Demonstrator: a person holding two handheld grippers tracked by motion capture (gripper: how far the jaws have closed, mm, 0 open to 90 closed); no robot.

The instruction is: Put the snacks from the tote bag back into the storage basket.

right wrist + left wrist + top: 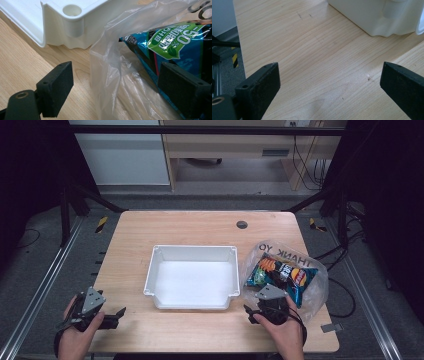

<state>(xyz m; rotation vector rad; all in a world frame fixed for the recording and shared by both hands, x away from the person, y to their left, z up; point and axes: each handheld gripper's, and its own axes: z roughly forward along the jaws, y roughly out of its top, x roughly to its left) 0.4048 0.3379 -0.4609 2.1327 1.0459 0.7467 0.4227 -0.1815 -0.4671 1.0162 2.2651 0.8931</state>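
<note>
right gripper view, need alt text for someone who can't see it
The right gripper, its two black jaws wide open, points at the edge of a clear plastic bag holding a blue snack packet on a wooden table. A white plastic tray sits just beyond, upper left.

A light wooden table (190, 227) carries a white plastic bin (194, 251) at centre and, at four o'clock, a clear plastic bag (318, 290) holding a blue snack packet (282, 274).
</note>
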